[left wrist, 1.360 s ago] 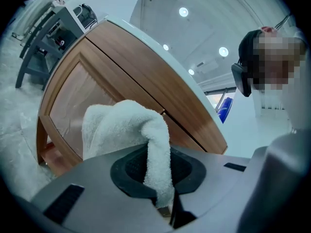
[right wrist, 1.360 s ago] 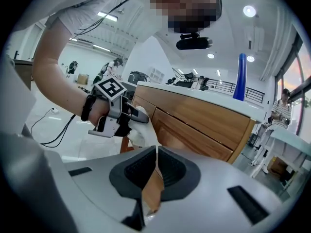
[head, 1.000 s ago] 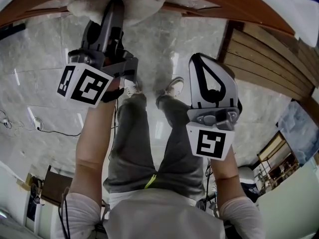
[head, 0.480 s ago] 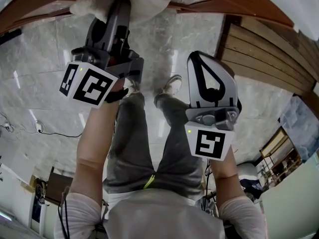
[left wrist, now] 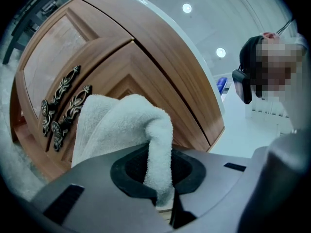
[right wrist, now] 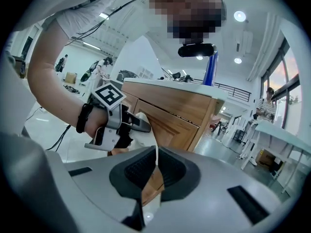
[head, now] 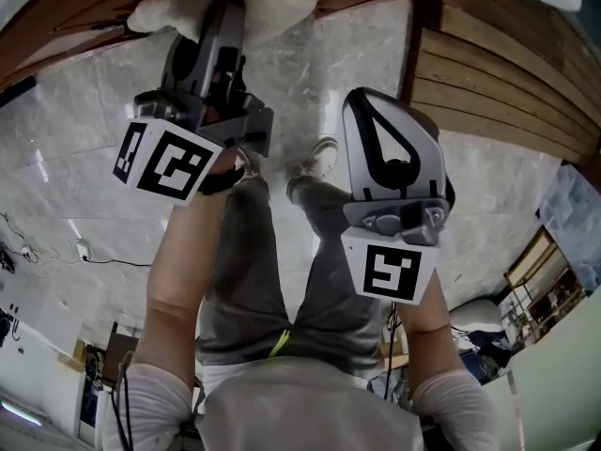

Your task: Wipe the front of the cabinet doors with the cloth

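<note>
— Cloth (head: 272, 7) bunched against the cabinet doors (head: 84, 3), that's the head view. The left gripper (head: 228, 3) pushes it onto the wood, low on the cabinet front.

— And the right gripper (head: 374, 101)?

— Hangs well back from the cabinet, carrying nothing. Marble floor (head: 75, 158) lies open to the left of the cabinet, and a slatted wooden panel (head: 498, 101) closes in on its right.

— What about the left gripper view?

— Its two fingers pinch a fold of the towel, and the rest drapes up against a door panel. Two ornate metal handles (left wrist: 63, 106) sit side by side just beside the cloth, where I take the doors to meet.

— So the handles are the snag.

— I'd reckon so. Best to hold the pad flat and stroke along the panel with even pressure. Lift round the handles rather than drag over them, or the towel's loops could catch. The raised frame edges probably want a pass of their own.

— Right gripper view?

— The jaws are pressed together with only a slit between them, and nothing is in it. Past them I can see the left gripper and towel at the cabinet front. Further along is the cabinet's corner, then an open aisle.

— Room to sweep, then.

— Plenty towards that corner, I'd judge. Stop short of it so the cloth doesn't roll off the edge.
</note>
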A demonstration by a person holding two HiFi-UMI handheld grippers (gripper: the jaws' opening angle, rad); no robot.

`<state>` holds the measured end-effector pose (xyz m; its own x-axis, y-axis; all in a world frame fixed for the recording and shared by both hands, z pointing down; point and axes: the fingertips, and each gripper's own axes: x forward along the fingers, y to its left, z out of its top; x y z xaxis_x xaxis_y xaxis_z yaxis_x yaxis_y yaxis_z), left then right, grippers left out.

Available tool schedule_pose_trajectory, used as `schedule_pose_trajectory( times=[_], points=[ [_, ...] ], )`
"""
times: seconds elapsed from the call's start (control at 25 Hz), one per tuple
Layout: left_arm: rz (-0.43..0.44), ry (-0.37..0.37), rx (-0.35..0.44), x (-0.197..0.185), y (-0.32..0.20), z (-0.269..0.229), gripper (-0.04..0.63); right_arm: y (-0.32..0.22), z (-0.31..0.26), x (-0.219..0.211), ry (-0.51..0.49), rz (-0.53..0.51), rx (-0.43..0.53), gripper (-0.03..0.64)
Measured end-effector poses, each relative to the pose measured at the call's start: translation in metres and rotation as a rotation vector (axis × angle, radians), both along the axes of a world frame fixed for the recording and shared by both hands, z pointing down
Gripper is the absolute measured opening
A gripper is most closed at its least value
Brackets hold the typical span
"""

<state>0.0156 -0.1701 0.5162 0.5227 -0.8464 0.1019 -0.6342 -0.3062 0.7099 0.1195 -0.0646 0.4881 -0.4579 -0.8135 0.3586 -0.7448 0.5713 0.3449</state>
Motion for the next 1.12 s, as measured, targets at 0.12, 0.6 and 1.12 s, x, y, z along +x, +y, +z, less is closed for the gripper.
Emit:
schedule_pose_trajectory(
  times=[0.12, 0.6, 1.12],
  points=[
    [0.027, 0.004, -0.003, 0.023, 0.003, -0.003, 0.057, 0.004, -0.002, 0.021, 0.002, 0.025, -0.003, 0.041],
    [0.108, 0.046, 0.006, 0.087, 0.012, -0.009, 0.057, 0.019, -0.003, 0.076, 0.018, 0.101, -0.006, 0.041],
    [0.070, 0.035, -0.015, 0.029, 0.032, -0.001, 0.057, 0.015, -0.007, 0.025, 0.030, 0.040, -0.003, 0.041]
  ],
)
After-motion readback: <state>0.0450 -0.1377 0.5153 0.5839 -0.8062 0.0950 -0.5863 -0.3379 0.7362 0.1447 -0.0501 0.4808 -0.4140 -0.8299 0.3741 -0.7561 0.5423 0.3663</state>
